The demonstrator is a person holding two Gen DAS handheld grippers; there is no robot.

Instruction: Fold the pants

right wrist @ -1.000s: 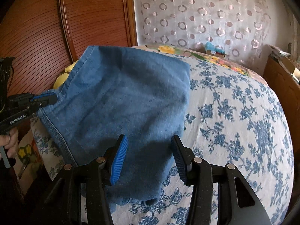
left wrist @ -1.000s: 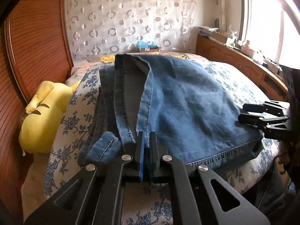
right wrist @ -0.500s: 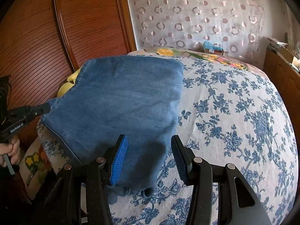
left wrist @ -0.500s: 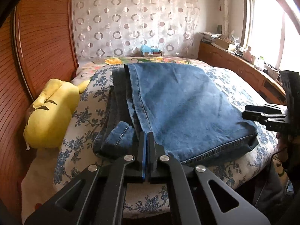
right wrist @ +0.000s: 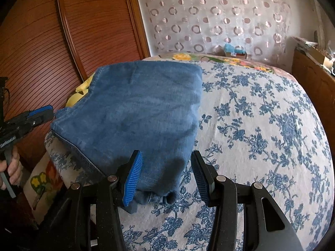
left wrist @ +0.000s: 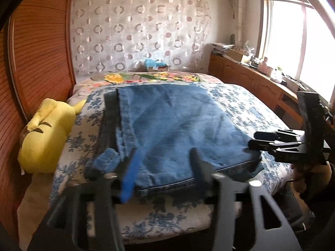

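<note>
The blue denim pants (left wrist: 175, 125) lie folded flat on the flowered bed; they also show in the right wrist view (right wrist: 138, 113). My left gripper (left wrist: 164, 173) is open at the near hem of the pants, holding nothing. It also shows at the left edge of the right wrist view (right wrist: 41, 114). My right gripper (right wrist: 165, 175) is open over the near right corner of the pants, holding nothing. It also shows at the right of the left wrist view (left wrist: 257, 139), level with the pants' right edge.
A yellow plush toy (left wrist: 46, 133) lies at the bed's left side against the wooden headboard (left wrist: 37, 58). A wooden cabinet (left wrist: 251, 83) with clutter runs under the window on the right. A small box (left wrist: 156, 64) stands beyond the bed's far end.
My left gripper has opened, let go of the pants' hem and drawn back. The pants have settled flat on the bed. The right gripper stays open and has drawn back slightly.
</note>
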